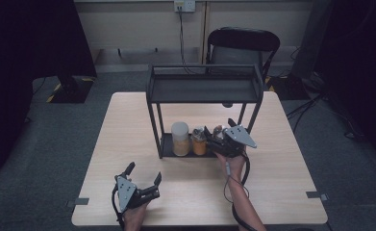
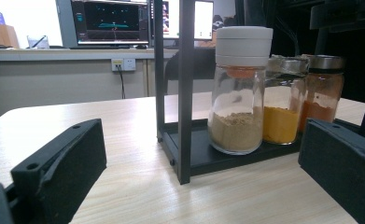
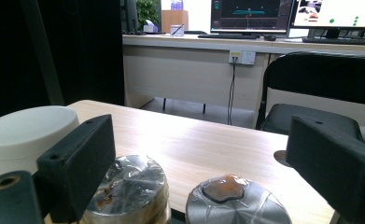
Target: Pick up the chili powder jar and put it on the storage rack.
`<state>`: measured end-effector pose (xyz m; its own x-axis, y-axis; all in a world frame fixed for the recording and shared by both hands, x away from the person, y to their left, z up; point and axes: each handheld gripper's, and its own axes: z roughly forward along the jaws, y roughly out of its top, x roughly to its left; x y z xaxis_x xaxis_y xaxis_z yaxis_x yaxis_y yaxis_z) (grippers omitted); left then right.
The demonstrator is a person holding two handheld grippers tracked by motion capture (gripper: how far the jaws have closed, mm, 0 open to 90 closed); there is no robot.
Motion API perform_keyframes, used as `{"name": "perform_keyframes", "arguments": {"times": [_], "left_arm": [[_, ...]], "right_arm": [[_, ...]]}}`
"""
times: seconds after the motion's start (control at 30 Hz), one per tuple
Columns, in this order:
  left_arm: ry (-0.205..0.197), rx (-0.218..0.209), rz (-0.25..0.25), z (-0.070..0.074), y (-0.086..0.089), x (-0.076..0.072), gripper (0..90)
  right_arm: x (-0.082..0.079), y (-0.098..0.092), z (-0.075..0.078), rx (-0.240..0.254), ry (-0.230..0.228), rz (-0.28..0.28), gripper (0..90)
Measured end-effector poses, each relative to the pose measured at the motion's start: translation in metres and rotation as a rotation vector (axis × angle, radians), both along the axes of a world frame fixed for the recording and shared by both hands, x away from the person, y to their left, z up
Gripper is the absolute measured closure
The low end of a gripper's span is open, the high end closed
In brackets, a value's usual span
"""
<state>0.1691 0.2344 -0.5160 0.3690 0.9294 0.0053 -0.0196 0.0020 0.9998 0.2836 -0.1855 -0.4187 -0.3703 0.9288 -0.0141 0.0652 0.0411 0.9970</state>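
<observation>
A black two-tier rack [image 1: 205, 89] stands mid-table. Its lower shelf holds three spice jars: a white-capped jar of tan powder [image 1: 180, 138], a yellow one [image 1: 199, 143] and an orange-red one [image 1: 218, 130]. My right gripper [image 1: 213, 137] hovers at the shelf's right end, open. In the right gripper view its jaws [image 3: 206, 163] stand wide above two silver lids [image 3: 129, 186] [image 3: 234, 200] without touching them; the white cap [image 3: 26, 135] is to the left. My left gripper [image 1: 143, 174] rests open near the table's front left, facing the jars [image 2: 238, 93] with nothing between its jaws.
The rack's upright post [image 2: 185, 93] stands in front of the jars in the left gripper view. A black folding chair [image 1: 241, 45] sits behind the table. The rack's top shelf is bare. Light wooden tabletop [image 1: 282, 163] spreads around the rack.
</observation>
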Motion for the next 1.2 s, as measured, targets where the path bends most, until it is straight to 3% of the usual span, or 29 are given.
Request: {"name": "perform_keyframes", "arguments": {"times": [0.9, 1.2], "left_arm": [[-0.003, 0.000, 0.004, -0.001, -0.001, -0.001, 0.3], [-0.003, 0.000, 0.005, 0.000, -0.001, -0.001, 0.3]], "right_arm": [[-0.013, -0.004, 0.005, -0.015, -0.033, 0.023, 3.0], [-0.023, -0.006, 0.005, -0.024, -0.040, -0.002, 2.6]]}}
